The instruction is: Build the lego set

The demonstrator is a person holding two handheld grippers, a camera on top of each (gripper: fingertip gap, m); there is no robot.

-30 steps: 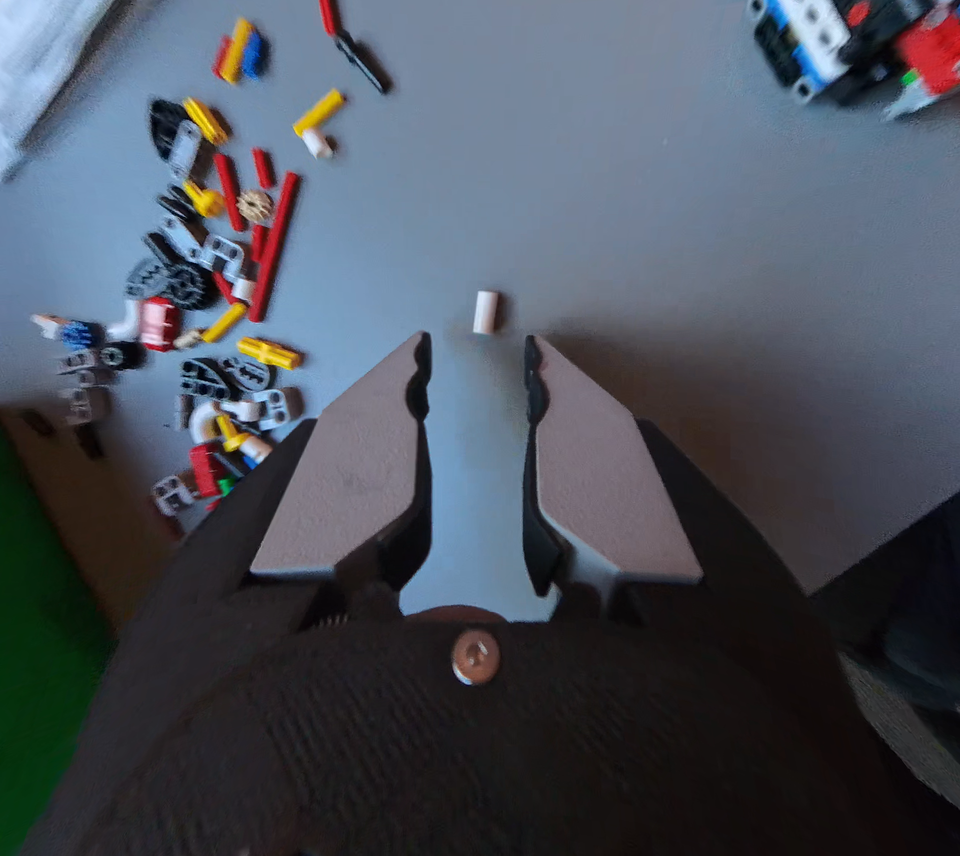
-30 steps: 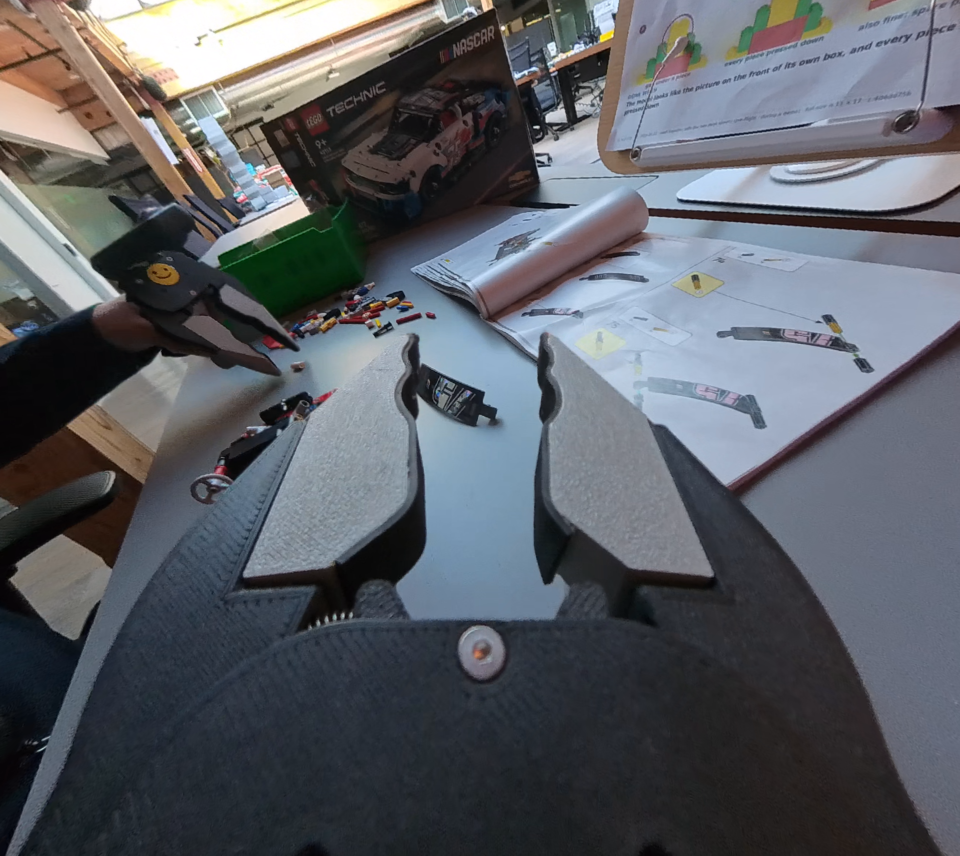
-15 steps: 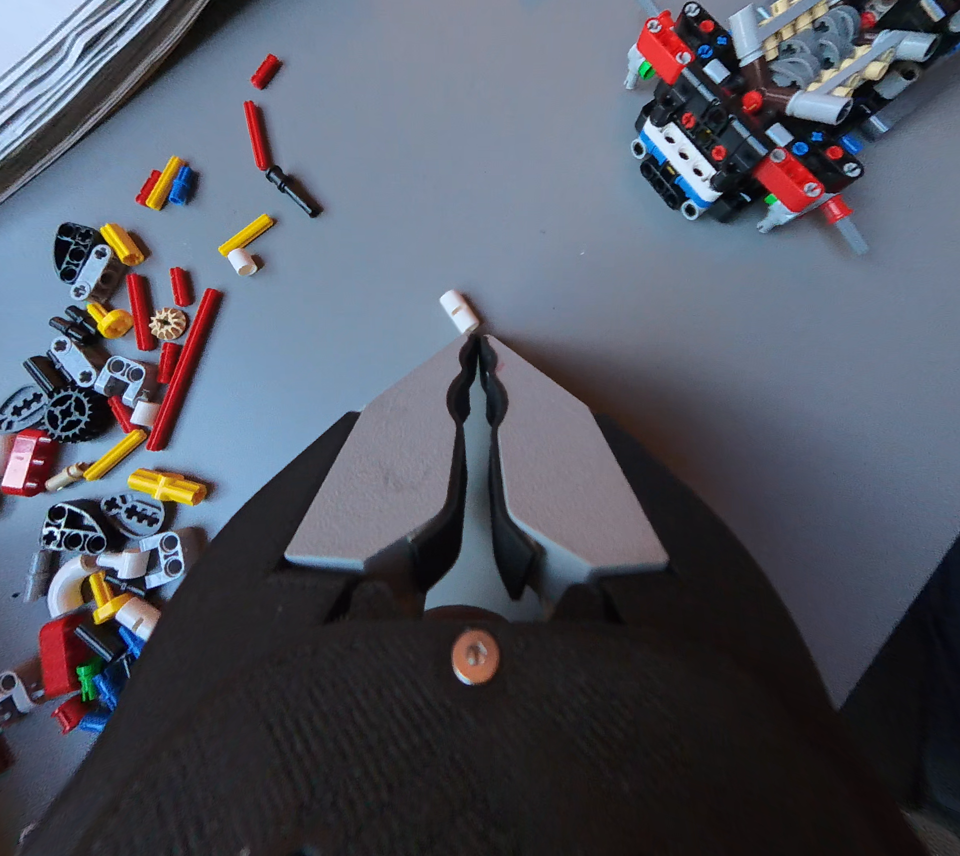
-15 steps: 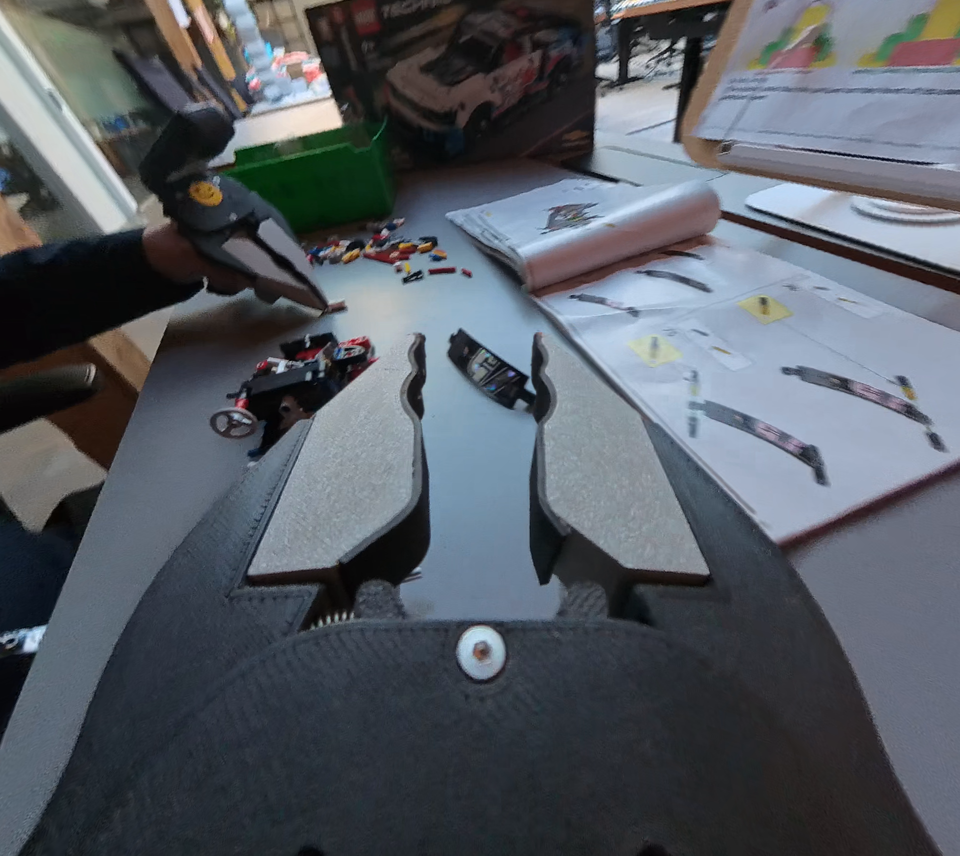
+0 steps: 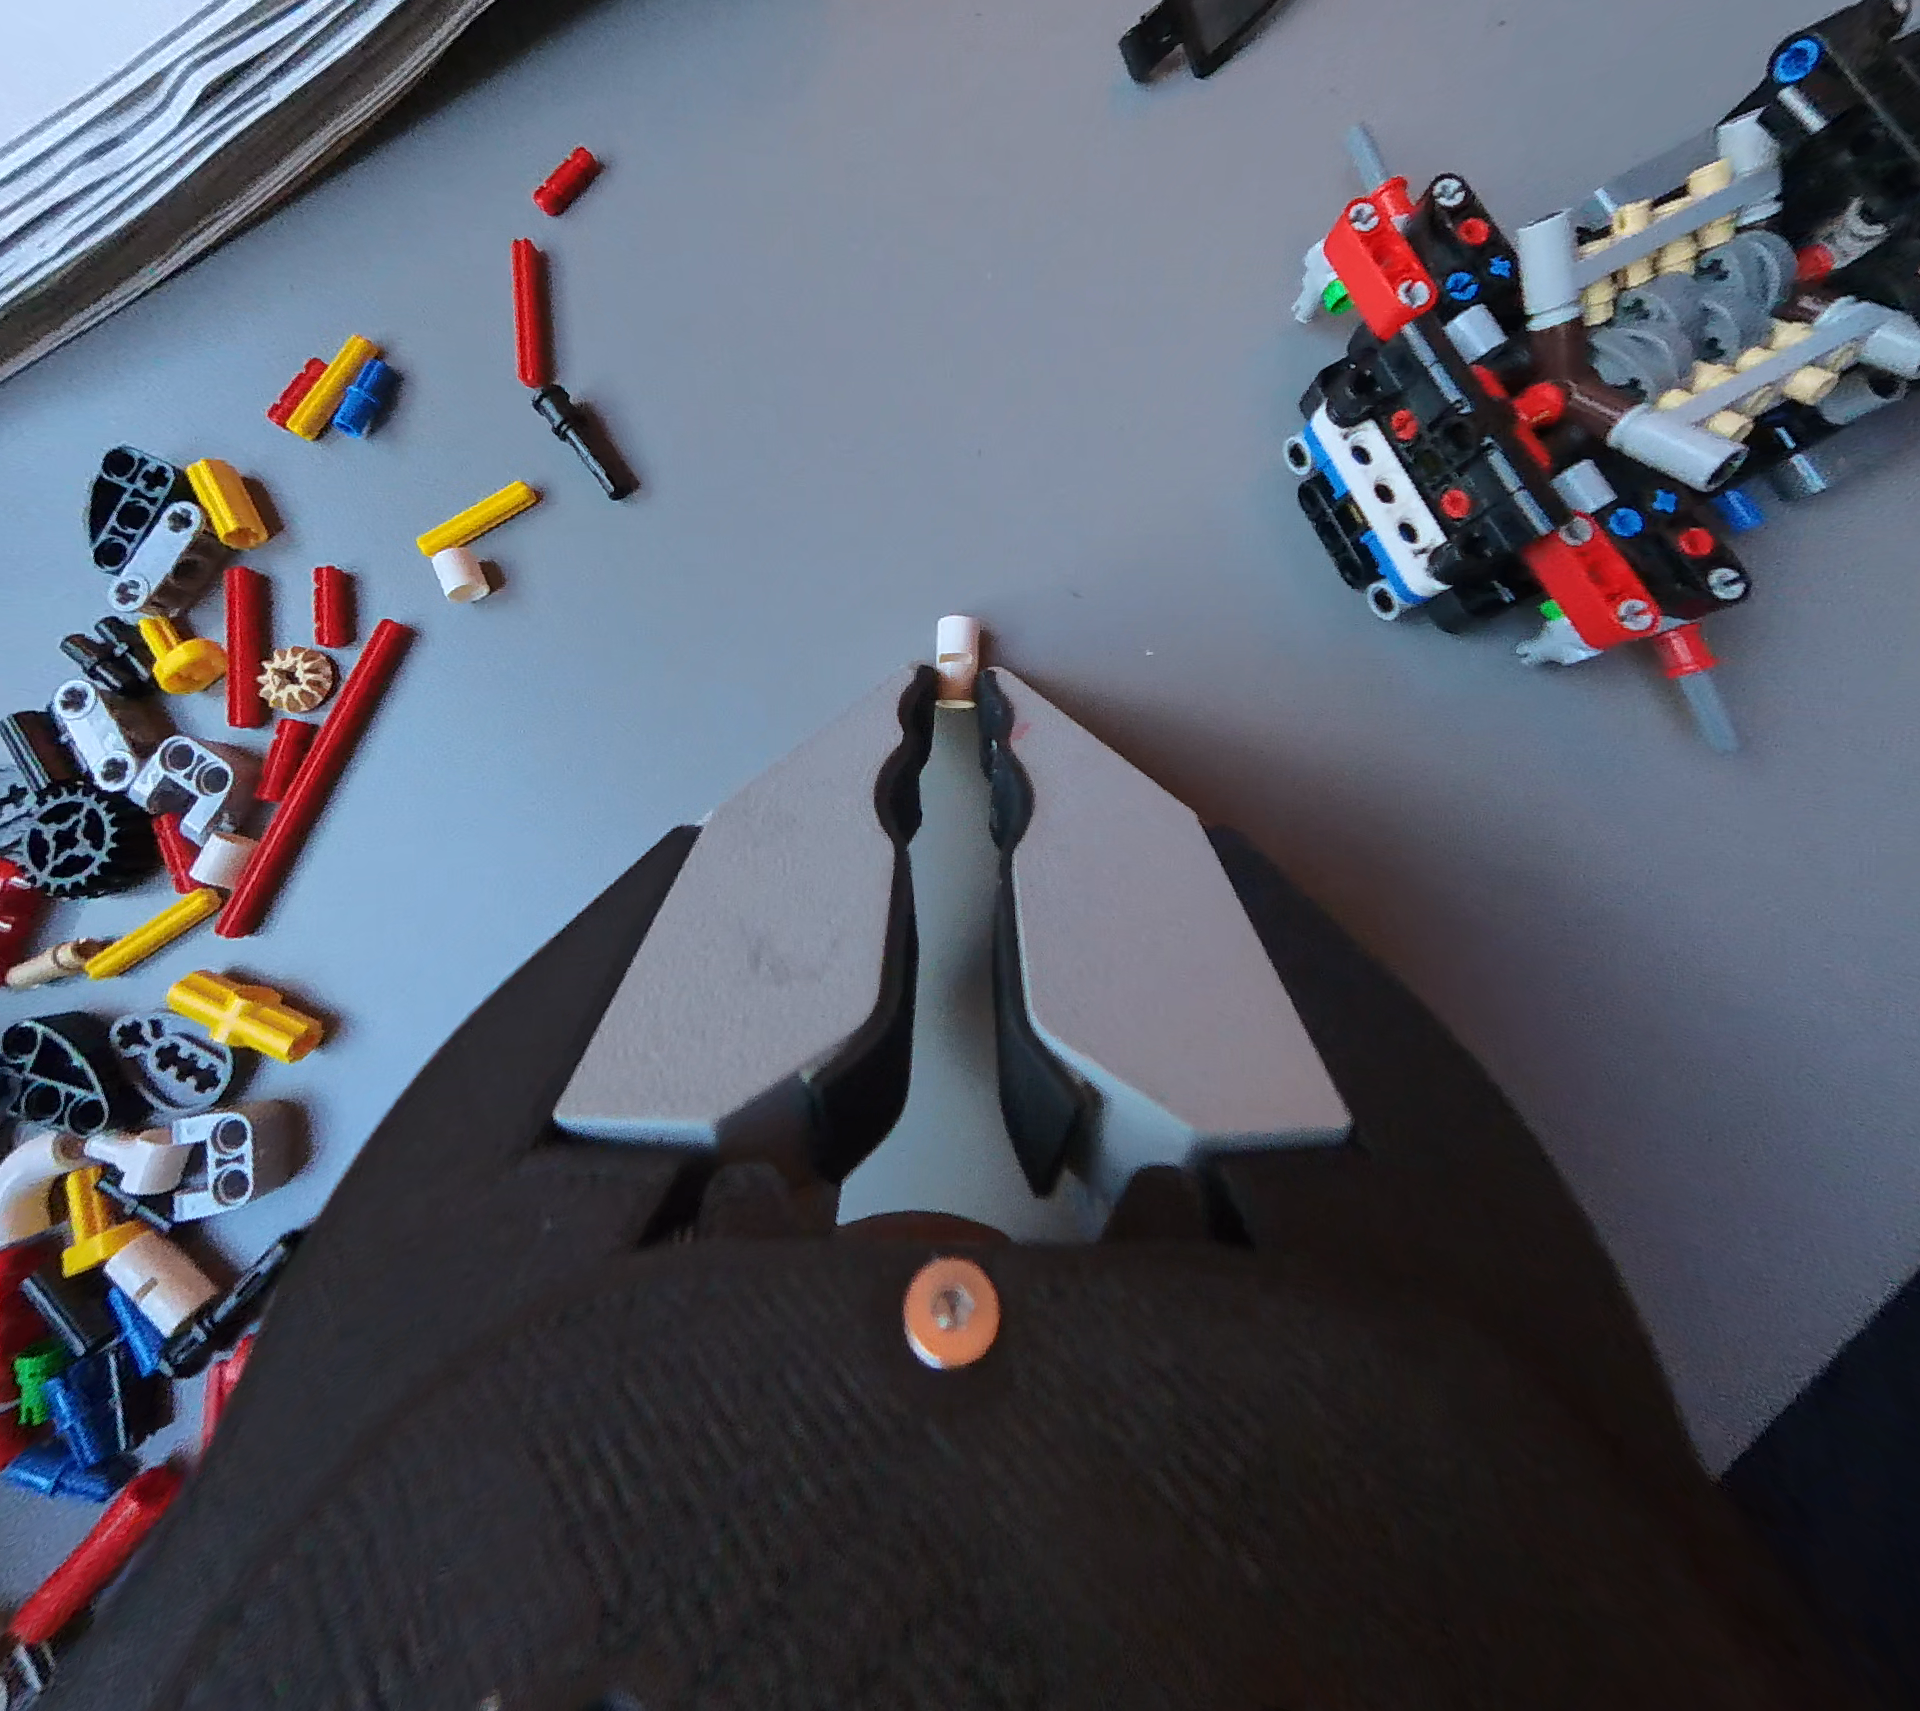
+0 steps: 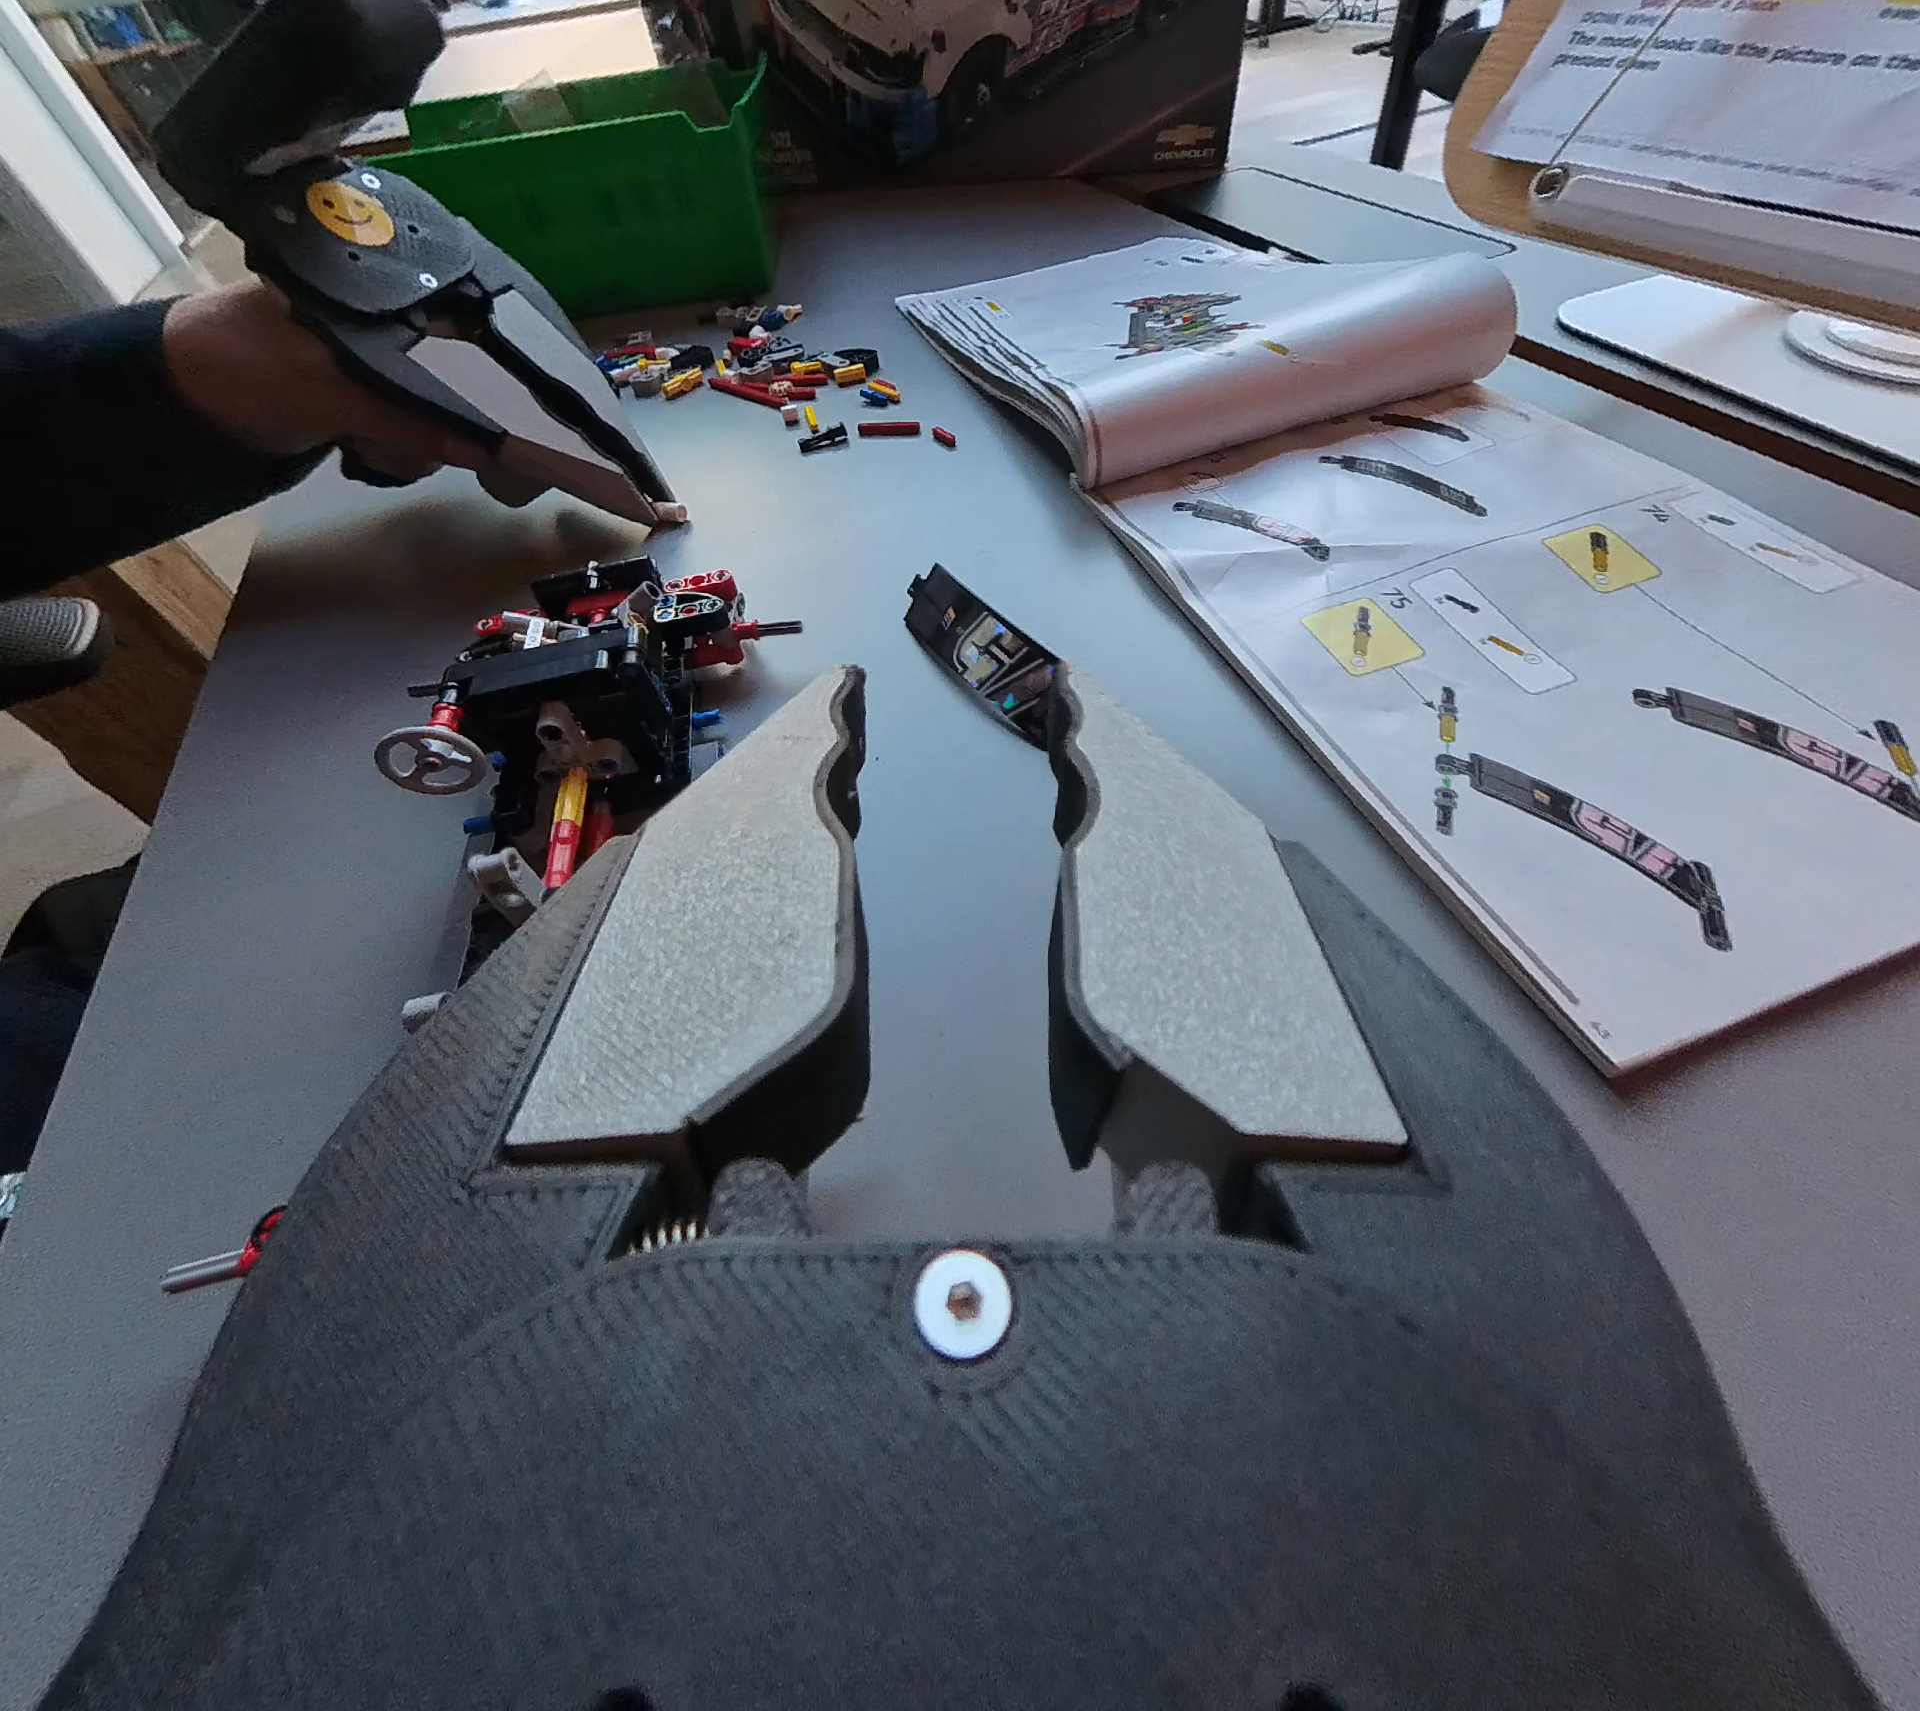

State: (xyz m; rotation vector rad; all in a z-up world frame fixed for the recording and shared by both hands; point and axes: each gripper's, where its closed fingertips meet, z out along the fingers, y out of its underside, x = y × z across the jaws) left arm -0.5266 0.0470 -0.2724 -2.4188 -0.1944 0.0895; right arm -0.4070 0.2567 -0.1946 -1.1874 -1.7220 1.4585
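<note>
Left gripper (image 5: 957, 687), earlier empty, now pinches white peg (image 5: 956, 651); right gripper (image 6: 956, 705) jaws spread.

A small white cylindrical connector (image 5: 957, 651), with a slot cut in its side, lies on the grey desk (image 5: 1039, 311) pinched at its near end between the tips of the left claw (image 5: 954, 693). It sits left of the partly built black-and-red model (image 5: 1558, 435), well apart from it.

The right claw (image 6: 956, 705) hangs open over the desk, its right tip just beside a curved black panel (image 6: 977, 653), not touching it.

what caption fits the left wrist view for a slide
Left tongs pinch a small white plastic cylinder on the grey table, between scattered loose building pieces and a part-built model.
</note>
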